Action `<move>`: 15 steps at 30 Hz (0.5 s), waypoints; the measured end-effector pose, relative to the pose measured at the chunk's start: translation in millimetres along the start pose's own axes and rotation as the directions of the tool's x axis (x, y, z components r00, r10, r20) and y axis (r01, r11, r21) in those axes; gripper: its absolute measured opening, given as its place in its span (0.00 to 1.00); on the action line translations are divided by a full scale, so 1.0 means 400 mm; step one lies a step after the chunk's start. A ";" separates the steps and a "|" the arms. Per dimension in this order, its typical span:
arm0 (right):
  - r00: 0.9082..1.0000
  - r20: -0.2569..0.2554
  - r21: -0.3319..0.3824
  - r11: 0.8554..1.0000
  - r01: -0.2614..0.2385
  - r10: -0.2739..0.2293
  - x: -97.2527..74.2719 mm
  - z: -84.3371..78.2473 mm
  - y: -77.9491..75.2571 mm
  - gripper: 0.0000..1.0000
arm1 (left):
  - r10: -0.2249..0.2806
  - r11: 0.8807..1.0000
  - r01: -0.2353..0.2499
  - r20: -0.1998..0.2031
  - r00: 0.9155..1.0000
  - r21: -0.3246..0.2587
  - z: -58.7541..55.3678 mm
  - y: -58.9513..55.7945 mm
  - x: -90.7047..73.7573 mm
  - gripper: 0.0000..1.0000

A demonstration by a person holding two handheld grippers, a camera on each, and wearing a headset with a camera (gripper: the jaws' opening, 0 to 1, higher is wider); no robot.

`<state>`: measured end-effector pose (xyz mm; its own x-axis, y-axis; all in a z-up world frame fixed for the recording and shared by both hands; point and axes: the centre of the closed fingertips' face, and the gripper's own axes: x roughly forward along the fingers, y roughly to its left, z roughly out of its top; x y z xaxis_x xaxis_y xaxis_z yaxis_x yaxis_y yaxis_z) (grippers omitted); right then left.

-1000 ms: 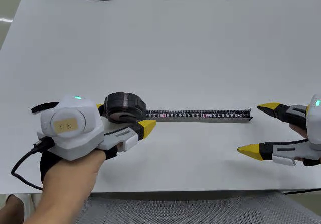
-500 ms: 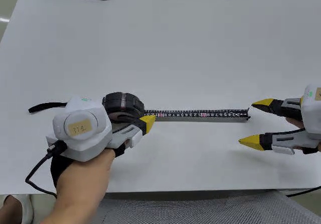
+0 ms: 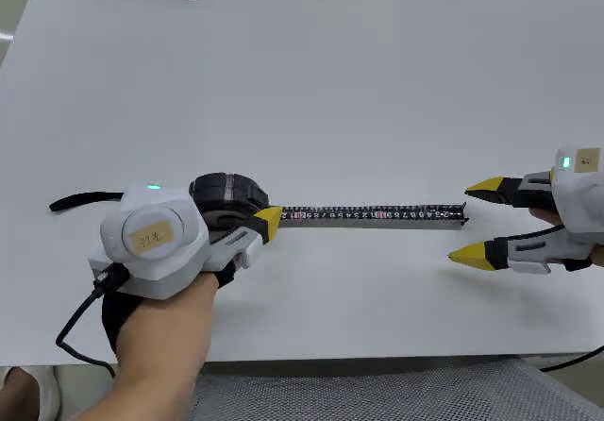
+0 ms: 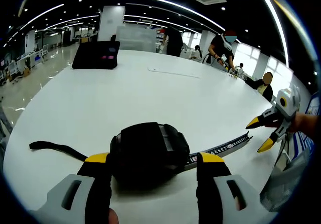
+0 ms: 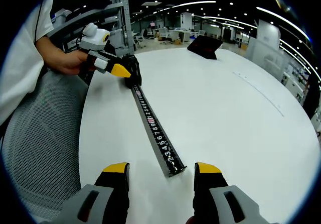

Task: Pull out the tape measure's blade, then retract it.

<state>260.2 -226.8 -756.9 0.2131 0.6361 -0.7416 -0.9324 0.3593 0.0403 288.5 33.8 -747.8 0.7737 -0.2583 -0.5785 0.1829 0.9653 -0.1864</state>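
On the white table (image 3: 377, 100), near its front edge, your left gripper (image 4: 154, 159) is clamped around the black tape measure (image 3: 226, 194), one jaw on each side of the case, with the strap (image 3: 80, 200) trailing off behind it. The blade (image 3: 377, 215) lies flat on the table, drawn out in a straight line towards your other hand. Your right gripper (image 5: 161, 170) has its jaws spread wide and is gripping nothing; the blade's end sits just in front of the gap between them, not touching either jaw.

By the look of it the pull-out is done and retracting is what's left. For that, hold the case firmly so it doesn't skid, and let the blade run back in under control (close lightly on the end and walk it home if you want to avoid a snap). Keep the blade flat so it doesn't kink.
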 end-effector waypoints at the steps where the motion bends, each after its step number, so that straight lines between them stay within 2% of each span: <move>1: 1.000 -0.005 -0.003 1.000 -0.002 0.002 0.001 -0.001 -0.001 0.48 | 0.002 1.000 -0.002 0.001 1.000 -0.007 0.001 0.001 0.000 0.64; 15: 0.997 -0.064 -0.053 0.998 -0.040 0.036 0.018 -0.009 -0.010 0.45 | 0.006 0.996 -0.005 0.018 1.000 -0.087 0.002 0.011 0.007 0.60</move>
<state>264.5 -226.3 -764.8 0.1600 0.6041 -0.7807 -0.9543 0.2970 0.0342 292.2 37.4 -749.6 0.7854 -0.2516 -0.5656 0.1257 0.9595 -0.2522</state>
